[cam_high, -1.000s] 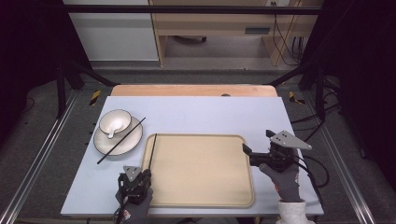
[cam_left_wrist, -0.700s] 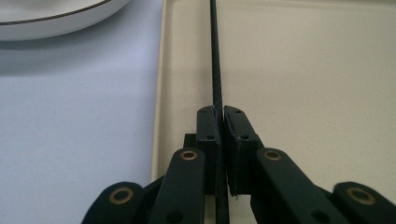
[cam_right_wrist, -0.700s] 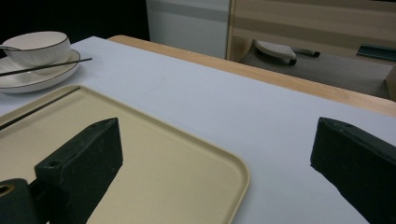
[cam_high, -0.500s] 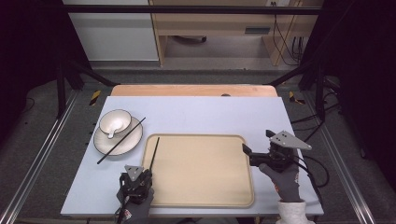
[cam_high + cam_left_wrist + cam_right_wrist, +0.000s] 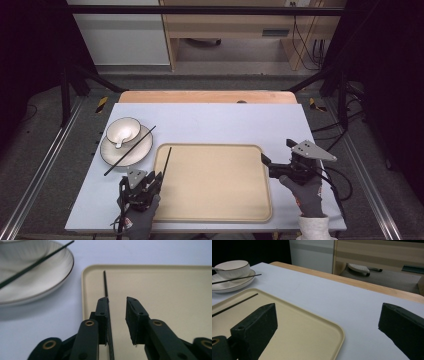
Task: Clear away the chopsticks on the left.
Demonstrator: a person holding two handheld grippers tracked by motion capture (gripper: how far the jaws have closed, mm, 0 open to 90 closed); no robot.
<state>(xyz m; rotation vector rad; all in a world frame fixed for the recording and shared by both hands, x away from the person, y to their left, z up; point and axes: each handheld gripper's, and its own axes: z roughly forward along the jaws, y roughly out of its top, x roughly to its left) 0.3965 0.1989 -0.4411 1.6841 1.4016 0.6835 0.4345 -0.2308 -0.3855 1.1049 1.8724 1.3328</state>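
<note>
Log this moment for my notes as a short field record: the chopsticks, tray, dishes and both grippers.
chopstick on tray: lies along the left edge of the tray, between the open fingers of the left gripper
second chopstick: rests across the plate
bowl: on the plate
right gripper: open, at the tray's right edge

high: overhead, forward-down; gripper views: low, close; shared: tray (image 5: 215, 185)

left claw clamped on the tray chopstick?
No: in the left gripper view the left claw stands open, and the thin black chopstick on the beige plastic tray lies along one jaw's inner face with a gap to the other.
</note>
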